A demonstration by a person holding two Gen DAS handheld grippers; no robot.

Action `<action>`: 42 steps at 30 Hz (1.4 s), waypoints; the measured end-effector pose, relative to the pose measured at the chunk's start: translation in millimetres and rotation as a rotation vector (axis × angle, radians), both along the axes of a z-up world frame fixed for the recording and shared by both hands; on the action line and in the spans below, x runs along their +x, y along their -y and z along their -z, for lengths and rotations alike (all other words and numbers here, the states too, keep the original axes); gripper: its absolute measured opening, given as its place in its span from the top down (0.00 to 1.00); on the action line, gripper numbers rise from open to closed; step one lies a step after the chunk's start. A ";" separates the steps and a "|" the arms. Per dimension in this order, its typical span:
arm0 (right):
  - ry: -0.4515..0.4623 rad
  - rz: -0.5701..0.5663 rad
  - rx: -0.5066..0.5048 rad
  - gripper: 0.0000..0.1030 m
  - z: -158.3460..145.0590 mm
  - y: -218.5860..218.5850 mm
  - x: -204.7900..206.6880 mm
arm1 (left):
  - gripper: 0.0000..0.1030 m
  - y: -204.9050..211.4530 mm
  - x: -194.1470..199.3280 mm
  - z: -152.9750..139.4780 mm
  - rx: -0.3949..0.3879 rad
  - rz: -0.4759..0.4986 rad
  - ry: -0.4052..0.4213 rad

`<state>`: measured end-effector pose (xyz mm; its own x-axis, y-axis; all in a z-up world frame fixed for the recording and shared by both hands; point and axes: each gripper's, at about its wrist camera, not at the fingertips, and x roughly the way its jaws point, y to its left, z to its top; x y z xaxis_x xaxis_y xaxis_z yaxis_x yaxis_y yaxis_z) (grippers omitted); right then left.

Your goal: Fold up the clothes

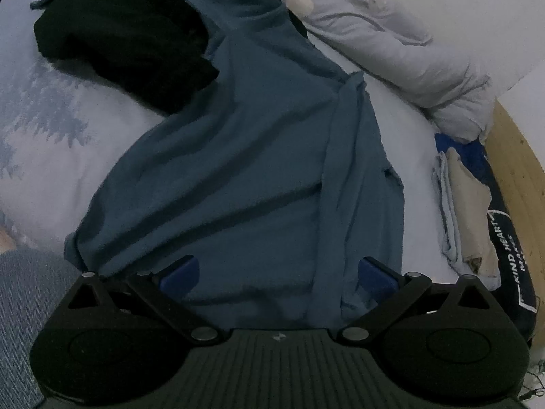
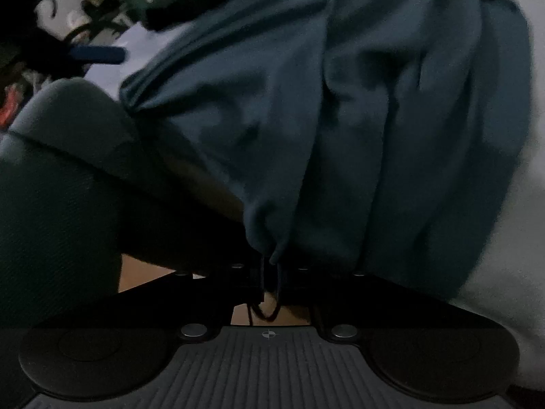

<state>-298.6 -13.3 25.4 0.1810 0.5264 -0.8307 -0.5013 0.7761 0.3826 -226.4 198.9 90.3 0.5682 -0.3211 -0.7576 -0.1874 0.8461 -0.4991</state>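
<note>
A teal-blue garment (image 1: 238,156) lies spread and wrinkled on the bed, with a long fold running down its right side. A black garment (image 1: 119,41) rests on its far left corner. My left gripper (image 1: 278,272) is open, its blue pads (image 1: 180,272) wide apart over the garment's near edge, and the cloth between them is not pinched. In the right wrist view the same teal-blue garment (image 2: 374,119) hangs in gathered folds from my right gripper (image 2: 270,269), which is shut on a bunched edge of it.
Pale patterned bedding (image 1: 51,136) and a crumpled duvet (image 1: 391,44) surround the garment. A stack of folded clothes (image 1: 466,211) and a dark printed bag (image 1: 511,272) lie at the right by the wooden floor (image 1: 521,170). A dark-clothed limb (image 2: 68,170) fills the right wrist view's left.
</note>
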 end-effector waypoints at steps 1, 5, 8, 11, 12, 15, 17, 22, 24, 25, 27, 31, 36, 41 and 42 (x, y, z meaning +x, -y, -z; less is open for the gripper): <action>0.022 -0.011 -0.008 0.93 -8.6 0.7 -3.2 | 0.00 -0.5 2.5 -1.5 0.000 -0.002 0.006; 0.054 -0.022 -0.009 0.93 -46.4 14.3 -10.5 | 0.00 -1.2 22.0 -10.0 0.018 -0.004 0.051; 0.059 -0.008 0.018 0.93 -69.6 27.9 -10.8 | 0.00 1.4 45.0 -16.5 0.041 0.005 0.102; 0.078 0.003 0.029 0.93 -85.2 36.1 -7.8 | 0.00 6.5 80.1 -20.4 0.065 0.004 0.186; 0.082 0.006 0.035 0.93 -89.4 38.7 -6.3 | 0.00 8.1 93.0 -20.4 0.066 0.004 0.215; 0.087 0.007 0.052 0.93 -97.5 45.6 -1.4 | 0.00 16.4 140.8 -14.8 0.024 0.023 0.273; 0.083 0.004 0.066 0.93 -101.8 48.1 1.5 | 0.00 24.9 177.1 -9.8 -0.002 0.046 0.305; 0.041 0.000 0.089 0.93 -104.9 57.7 9.8 | 0.01 61.4 264.0 23.0 0.044 0.173 0.329; 0.010 0.021 0.089 0.93 -95.9 63.9 11.7 | 0.07 75.2 292.0 41.4 0.052 0.212 0.335; -0.013 0.038 0.088 0.93 -91.1 68.9 15.1 | 0.12 81.0 303.1 50.2 0.058 0.235 0.336; -0.048 0.074 0.087 0.93 -83.4 79.4 20.7 | 0.19 92.6 324.1 67.1 0.093 0.270 0.336; -0.097 0.113 0.065 0.93 -72.3 96.4 37.6 | 0.33 111.0 353.9 91.1 0.154 0.338 0.372; -0.128 0.128 0.051 0.93 -65.2 104.8 53.4 | 0.46 125.2 369.9 111.0 0.186 0.397 0.395; -0.124 0.132 0.040 0.93 -64.6 105.8 50.8 | 0.49 125.6 371.7 115.6 0.163 0.386 0.401; -0.125 0.134 0.039 0.93 -65.0 106.4 49.6 | 0.53 124.4 375.0 115.8 0.154 0.374 0.396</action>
